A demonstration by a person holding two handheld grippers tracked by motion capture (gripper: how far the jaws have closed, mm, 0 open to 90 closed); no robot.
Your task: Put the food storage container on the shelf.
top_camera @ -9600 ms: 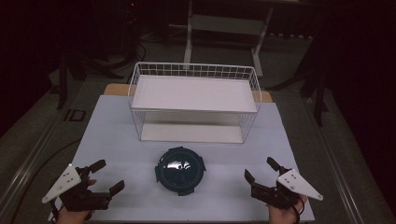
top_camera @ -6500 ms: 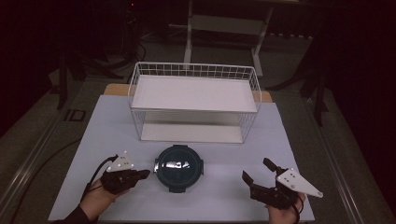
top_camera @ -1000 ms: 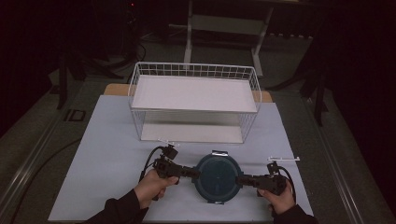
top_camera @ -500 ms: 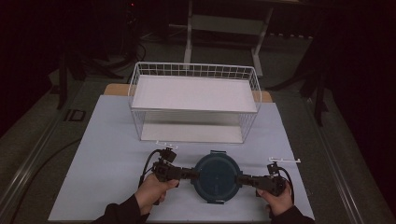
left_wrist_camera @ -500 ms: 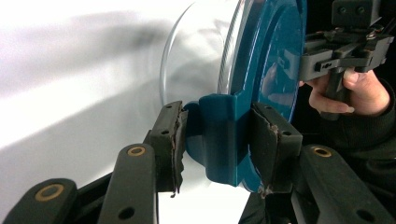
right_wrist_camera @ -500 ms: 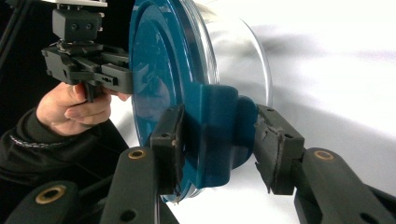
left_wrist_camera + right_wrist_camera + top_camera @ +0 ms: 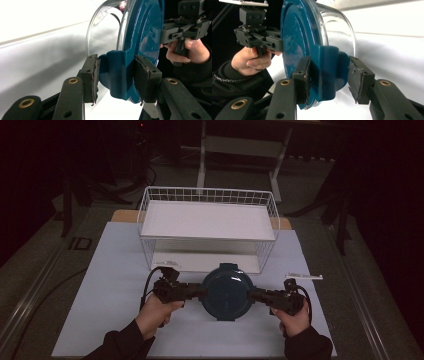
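A round clear glass container with a dark blue lid point(image 7: 227, 291) hangs just above the white table point(image 7: 115, 270), in front of the wire basket. My left gripper point(image 7: 200, 291) is shut on the lid's left side clip point(image 7: 117, 75), with a pad on each face of it. My right gripper point(image 7: 252, 295) is shut on the opposite clip point(image 7: 329, 72) in the same way. In the left gripper view the lid point(image 7: 142, 32) stands on edge, with the glass bowl point(image 7: 105, 32) to its left and my right gripper point(image 7: 185, 27) beyond. The right gripper view shows my left gripper point(image 7: 257, 32) past the lid point(image 7: 297, 42).
A white wire basket point(image 7: 207, 195) holding a raised white shelf point(image 7: 207, 219) stands just behind the container, with a lower shelf point(image 7: 200, 260) under it. Dark floor surrounds the table, and a metal stand point(image 7: 240, 145) is at the back.
Both hands have risen with the container between them. It has moved up and a little toward the basket. Both grips are unchanged.
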